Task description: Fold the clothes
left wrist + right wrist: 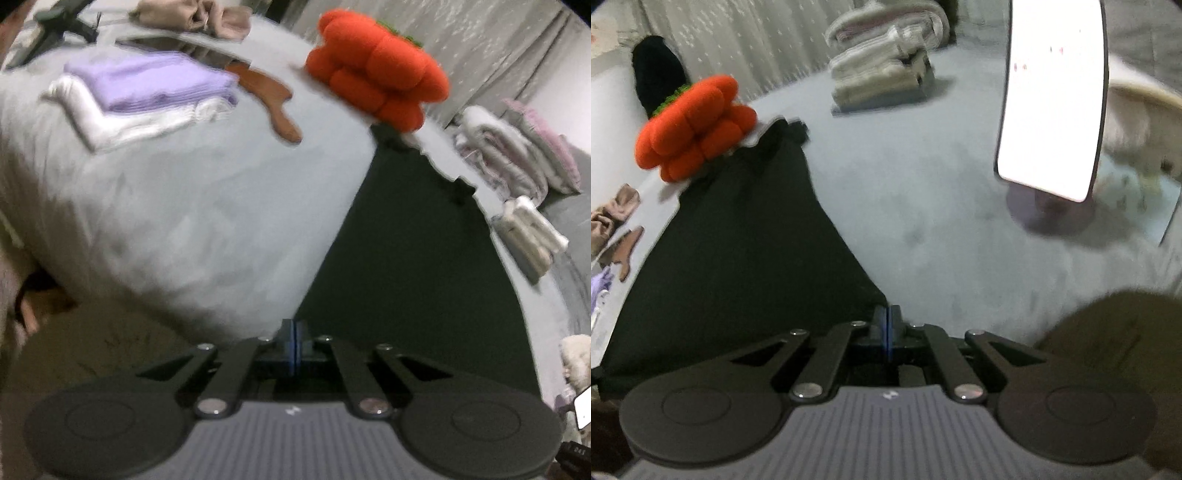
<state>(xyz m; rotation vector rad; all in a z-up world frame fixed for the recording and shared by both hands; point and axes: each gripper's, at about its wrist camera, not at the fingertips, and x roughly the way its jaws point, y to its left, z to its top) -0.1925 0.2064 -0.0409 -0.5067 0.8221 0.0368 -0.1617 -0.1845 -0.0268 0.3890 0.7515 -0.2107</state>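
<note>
On the bed, a dark garment lies spread, its far end under an orange plush. Both my tongs, left and right, are pinched closed on its near corners. Folded stacks sit well apart: lilac pile, white pile. Risks, as I judge: lifting the near edge drags the plush over; thin cloth may slip the pinch; uneven pull skews the fold. Frames blurred.
</note>
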